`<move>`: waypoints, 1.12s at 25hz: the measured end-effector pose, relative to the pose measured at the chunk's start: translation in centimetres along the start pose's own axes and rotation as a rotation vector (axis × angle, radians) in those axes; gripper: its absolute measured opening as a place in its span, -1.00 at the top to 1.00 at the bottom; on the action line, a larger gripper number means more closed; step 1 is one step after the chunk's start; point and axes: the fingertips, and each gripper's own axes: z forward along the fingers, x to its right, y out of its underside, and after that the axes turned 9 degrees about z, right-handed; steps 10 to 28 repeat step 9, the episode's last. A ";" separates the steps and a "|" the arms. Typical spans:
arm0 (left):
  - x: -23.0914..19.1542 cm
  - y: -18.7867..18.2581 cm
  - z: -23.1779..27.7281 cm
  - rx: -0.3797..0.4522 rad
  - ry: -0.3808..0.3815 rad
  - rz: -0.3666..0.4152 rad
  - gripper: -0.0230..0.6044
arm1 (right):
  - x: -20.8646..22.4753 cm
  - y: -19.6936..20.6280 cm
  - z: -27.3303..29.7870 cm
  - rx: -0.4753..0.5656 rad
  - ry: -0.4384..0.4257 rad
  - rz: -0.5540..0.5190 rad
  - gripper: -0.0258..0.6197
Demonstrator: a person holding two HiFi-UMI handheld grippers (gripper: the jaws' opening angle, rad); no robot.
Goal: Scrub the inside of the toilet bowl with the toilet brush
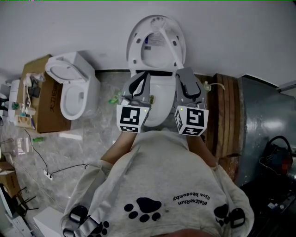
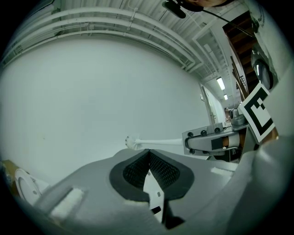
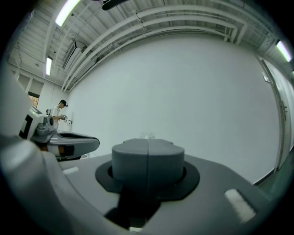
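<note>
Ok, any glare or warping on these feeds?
Head view: even light, no glare, edges bowed. Left gripper view: strong fisheye, black corners, toilet brush clear against the wall. Right gripper view: same fisheye, bright ceiling lamp, no flare.

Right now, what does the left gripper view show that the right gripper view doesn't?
Only the left gripper view: the toilet brush seen side-on, poking out of the right gripper toward the white wall. Only the right gripper view: a distant person at far left, and the right jaws shut, with just a bit of bristle showing above them. Both: the wall and the ceiling pipes.
</note>
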 end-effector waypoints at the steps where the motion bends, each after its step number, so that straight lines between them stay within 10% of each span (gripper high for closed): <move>1: 0.3 0.1 0.0 -0.002 0.000 0.002 0.93 | 0.1 0.1 -0.2 -0.001 -0.002 0.000 0.45; 28: 2.4 0.5 0.8 -0.009 0.019 0.007 0.93 | 1.8 1.0 -0.8 -0.025 -0.008 0.000 0.45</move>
